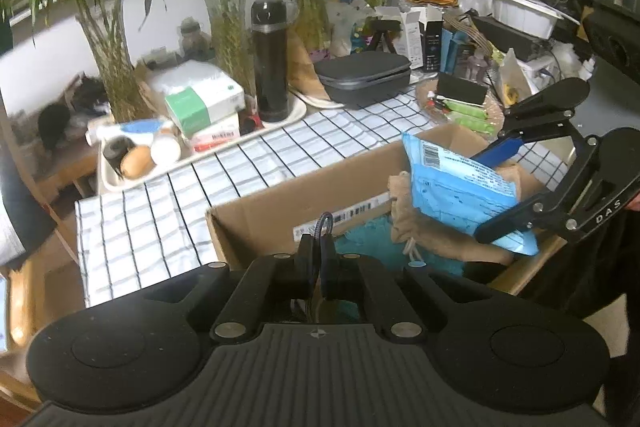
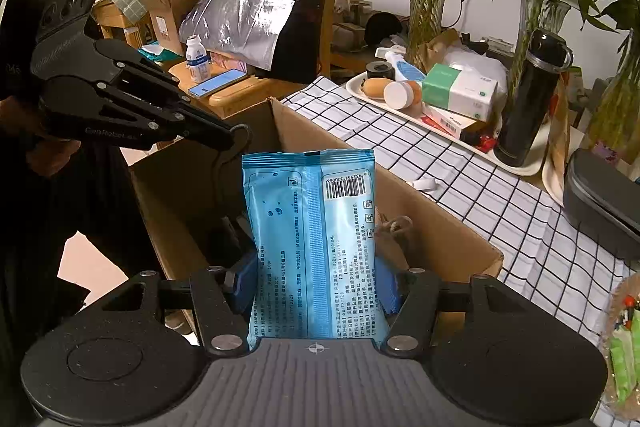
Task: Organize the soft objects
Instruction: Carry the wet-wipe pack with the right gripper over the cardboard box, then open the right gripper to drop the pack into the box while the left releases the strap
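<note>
My right gripper (image 2: 316, 287) is shut on a light blue wet-wipe pack (image 2: 310, 227) and holds it upright over the open cardboard box (image 2: 440, 219). The pack also shows in the left wrist view (image 1: 460, 191), held by the right gripper (image 1: 496, 195) over the box (image 1: 288, 195). Inside the box lie a beige drawstring pouch (image 1: 424, 231) and a teal cloth (image 1: 368, 235). My left gripper (image 1: 318, 259) is shut on a braided cable (image 1: 324, 223) at the box's near edge. It shows in the right wrist view (image 2: 236, 137) over the box's left side.
The box stands on a black-and-white checked tablecloth (image 1: 160, 227). Behind it are a white tray (image 1: 132, 167) with toiletries, tissue boxes (image 1: 204, 103), a black flask (image 1: 270, 63), a grey zip case (image 1: 364, 75) and vases of bamboo (image 1: 228, 39). A snack basket (image 1: 460, 103) sits at the right.
</note>
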Available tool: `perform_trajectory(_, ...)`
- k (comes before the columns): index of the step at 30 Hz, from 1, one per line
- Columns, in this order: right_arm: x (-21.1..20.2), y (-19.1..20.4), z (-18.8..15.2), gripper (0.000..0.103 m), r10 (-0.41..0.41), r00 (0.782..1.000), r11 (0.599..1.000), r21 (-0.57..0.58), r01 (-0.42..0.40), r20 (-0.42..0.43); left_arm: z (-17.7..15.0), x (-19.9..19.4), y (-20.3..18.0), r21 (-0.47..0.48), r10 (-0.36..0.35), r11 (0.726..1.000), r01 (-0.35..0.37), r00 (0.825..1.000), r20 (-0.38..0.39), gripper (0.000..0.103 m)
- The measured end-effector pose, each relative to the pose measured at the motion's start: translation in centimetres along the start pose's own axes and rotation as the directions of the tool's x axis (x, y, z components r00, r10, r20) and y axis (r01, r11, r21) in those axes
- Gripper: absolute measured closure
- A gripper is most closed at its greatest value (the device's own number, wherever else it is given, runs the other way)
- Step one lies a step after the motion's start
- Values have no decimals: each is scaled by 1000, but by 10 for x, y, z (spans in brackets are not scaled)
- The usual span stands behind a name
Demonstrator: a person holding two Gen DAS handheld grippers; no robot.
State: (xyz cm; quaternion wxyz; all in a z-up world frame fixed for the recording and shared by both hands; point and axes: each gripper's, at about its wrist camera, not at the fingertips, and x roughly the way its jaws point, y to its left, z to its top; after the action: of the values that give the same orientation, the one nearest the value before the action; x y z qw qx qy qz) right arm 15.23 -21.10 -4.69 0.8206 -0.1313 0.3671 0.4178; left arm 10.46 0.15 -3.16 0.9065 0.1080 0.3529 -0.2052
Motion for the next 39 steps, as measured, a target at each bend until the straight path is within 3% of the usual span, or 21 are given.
perform_trajectory(1,1,0,0,32,-12,1000,1000,-6,12,0,0,0,-1,9,10,1000,-10,1000,1,84)
perform_trajectory(3,2,2,0,9,-50,999,999,-21,50,5,1,0,-2,20,38,999,-38,999,12,37)
perform_trajectory(5,0,0,1,0,-75,997,997,-23,76,20,0,-2,-2,29,64,997,-66,997,42,23)
perform_trajectory(25,0,-11,2,0,-131,991,991,21,130,38,2,0,0,30,47,998,-48,998,44,23)
perform_trajectory(39,-12,-40,4,0,-262,949,957,176,231,177,8,-3,16,-45,20,999,-16,994,108,23)
